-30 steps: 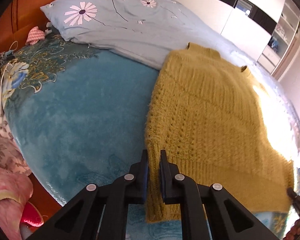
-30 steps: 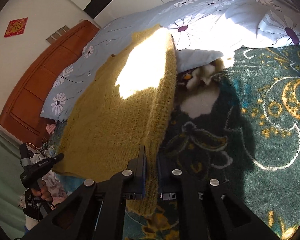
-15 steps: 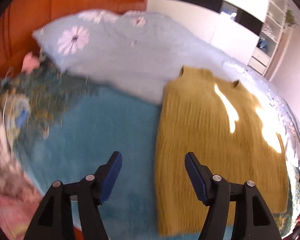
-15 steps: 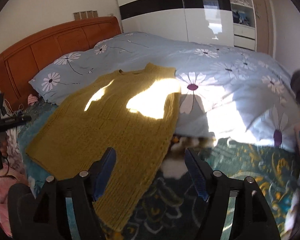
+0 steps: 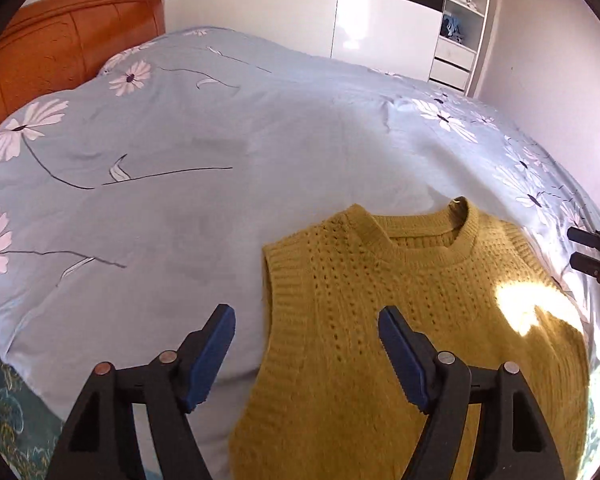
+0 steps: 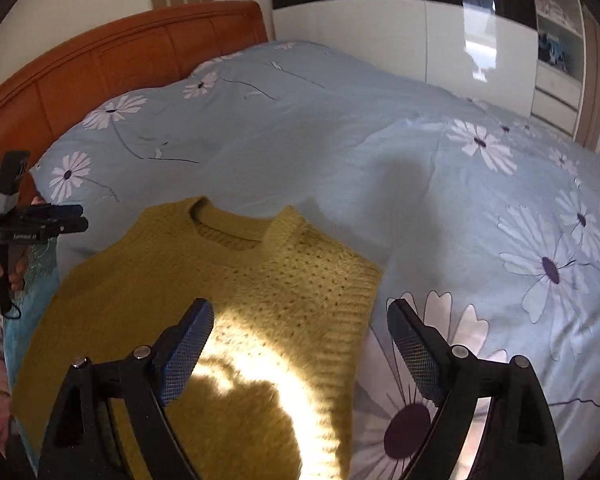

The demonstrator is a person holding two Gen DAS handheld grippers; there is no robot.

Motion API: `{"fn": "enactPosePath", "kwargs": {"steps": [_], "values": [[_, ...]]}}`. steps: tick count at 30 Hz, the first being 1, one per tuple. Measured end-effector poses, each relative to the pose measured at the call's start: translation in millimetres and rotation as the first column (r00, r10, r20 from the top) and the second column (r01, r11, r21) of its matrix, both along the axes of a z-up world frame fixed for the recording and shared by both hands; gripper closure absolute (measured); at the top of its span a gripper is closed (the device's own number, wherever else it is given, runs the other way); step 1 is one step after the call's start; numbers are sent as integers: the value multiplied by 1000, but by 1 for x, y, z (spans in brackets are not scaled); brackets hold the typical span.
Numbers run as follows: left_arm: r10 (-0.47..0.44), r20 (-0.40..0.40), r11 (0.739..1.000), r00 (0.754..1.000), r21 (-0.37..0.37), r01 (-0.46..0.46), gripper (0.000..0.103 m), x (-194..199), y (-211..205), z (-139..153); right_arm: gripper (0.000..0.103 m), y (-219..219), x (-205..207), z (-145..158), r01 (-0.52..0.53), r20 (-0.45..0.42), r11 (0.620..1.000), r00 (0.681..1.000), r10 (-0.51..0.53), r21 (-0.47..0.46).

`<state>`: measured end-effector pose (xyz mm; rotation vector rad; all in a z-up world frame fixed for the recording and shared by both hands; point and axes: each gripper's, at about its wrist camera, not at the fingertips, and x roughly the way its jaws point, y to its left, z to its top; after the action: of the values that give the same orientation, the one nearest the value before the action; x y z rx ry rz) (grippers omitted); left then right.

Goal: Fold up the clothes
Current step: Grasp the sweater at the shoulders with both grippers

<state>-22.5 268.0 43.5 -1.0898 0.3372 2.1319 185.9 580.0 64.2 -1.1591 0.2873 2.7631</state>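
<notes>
A mustard-yellow knitted sleeveless sweater lies flat on the bed, neckline away from me. My left gripper is open and empty, hovering over the sweater's left shoulder edge. My right gripper is open and empty over the sweater's right shoulder. The right gripper shows at the right edge of the left wrist view, and the left one at the left edge of the right wrist view.
A light blue quilt with white daisies covers the bed behind the sweater. An orange wooden headboard stands at the back left. A white wardrobe lines the far wall. A teal patterned blanket lies underneath, lower left.
Both grippers let go of the sweater's bottom corners, opened, and moved up toward its shoulders. The sweater now lies flat.
</notes>
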Motion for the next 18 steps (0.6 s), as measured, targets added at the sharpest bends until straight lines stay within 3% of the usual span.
{"fn": "enactPosePath", "kwargs": {"steps": [3,8,11,14,16,18], "values": [[-20,-5,999,1000,-26,20,25,-25,30,-22,14,32,-34,-26,60,33,997,998,-58,-45],[-3,35,998,999,-60,5,25,-58,53,-56,18,57,-67,-61,36,93,991,995,-24,-130],[4,73,998,997,-57,1,25,-70,53,-66,32,57,-75,-69,15,105,987,995,1,-159],[7,132,999,991,-33,-3,25,-79,53,-74,54,56,-77,-69,-4,115,988,993,22,-154],[5,145,1000,989,-22,-2,26,-79,54,-76,81,59,-74,-67,1,107,982,994,20,-187],[10,129,1000,992,-3,-10,47,-77,52,-73,86,63,-74,-67,11,120,979,993,14,-205]]}}
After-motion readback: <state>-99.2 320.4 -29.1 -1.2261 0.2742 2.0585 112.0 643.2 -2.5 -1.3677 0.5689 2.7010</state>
